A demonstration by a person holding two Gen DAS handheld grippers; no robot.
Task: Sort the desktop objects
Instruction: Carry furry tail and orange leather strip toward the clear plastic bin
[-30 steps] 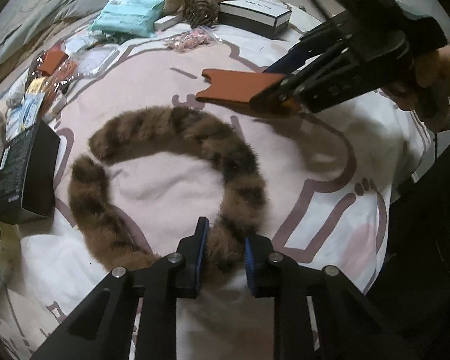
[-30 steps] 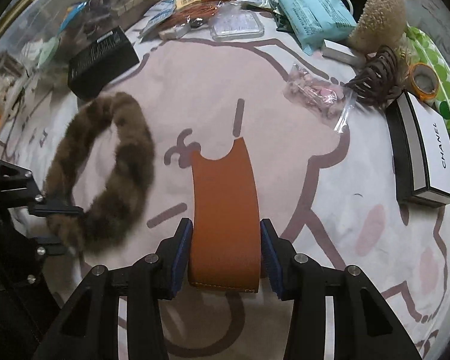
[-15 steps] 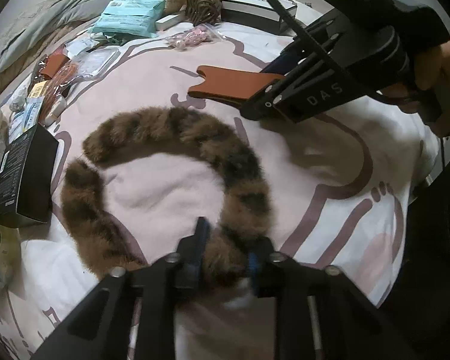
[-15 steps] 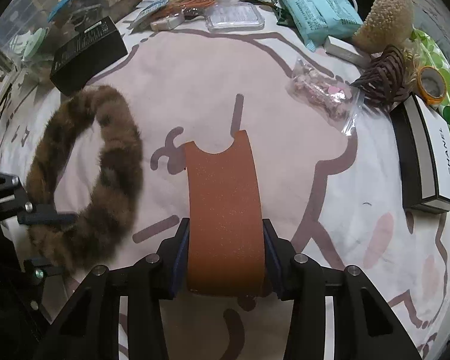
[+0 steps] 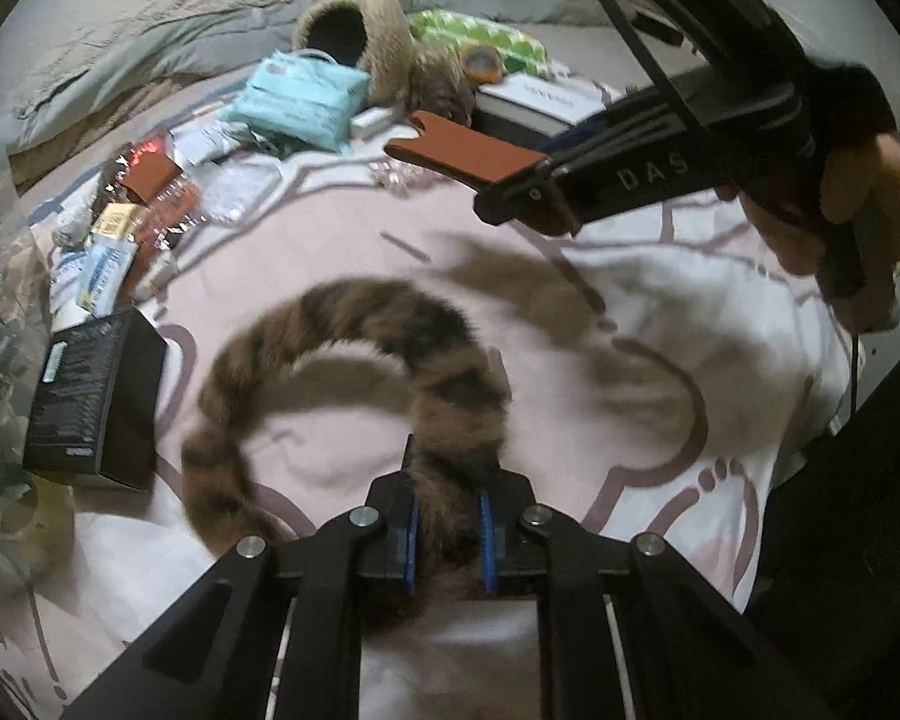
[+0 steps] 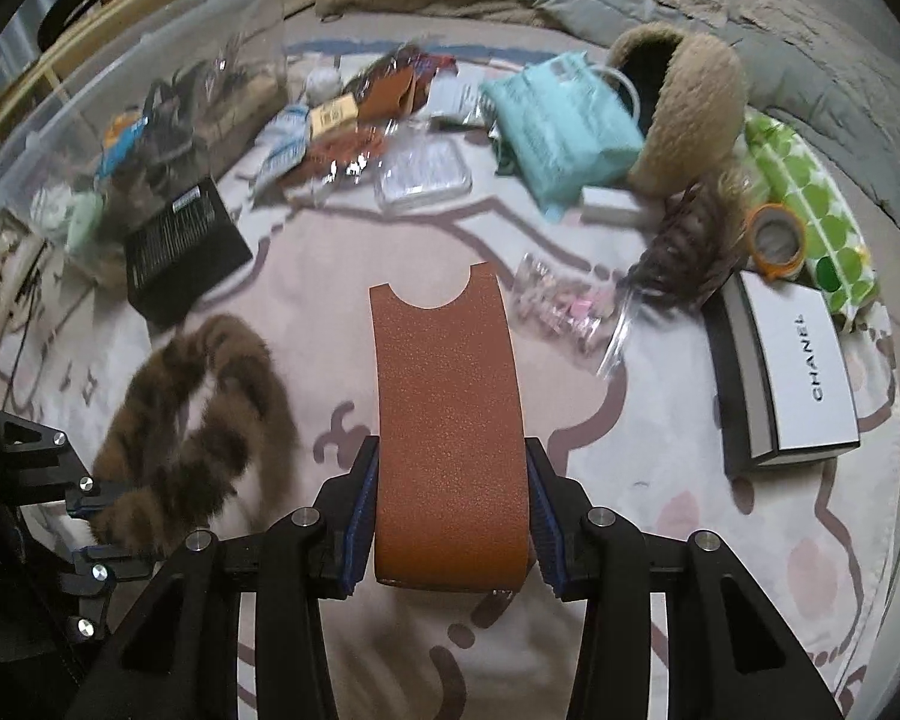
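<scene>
My left gripper (image 5: 448,531) is shut on one end of a brown striped furry headband (image 5: 354,324) and holds it lifted above the pink blanket (image 5: 630,312); its shadow falls below it. The headband and left gripper also show in the right wrist view (image 6: 192,420). My right gripper (image 6: 452,516) is shut on a flat orange-brown leather sleeve (image 6: 447,420) with a notched far end, held in the air. In the left wrist view the sleeve (image 5: 462,153) and right gripper (image 5: 528,198) hang at upper right.
A black box (image 6: 183,246), a clear storage bin (image 6: 120,138) and small packets (image 6: 354,138) lie at left. A teal pack (image 6: 561,126), fuzzy slipper (image 6: 690,108), hair claw (image 6: 684,258), tape roll (image 6: 777,237), bead bag (image 6: 570,306) and white Chanel box (image 6: 798,378) lie at right.
The left gripper has shut on the headband and lifted it off the blanket. The right gripper has raised the leather sleeve higher and farther from the blanket.
</scene>
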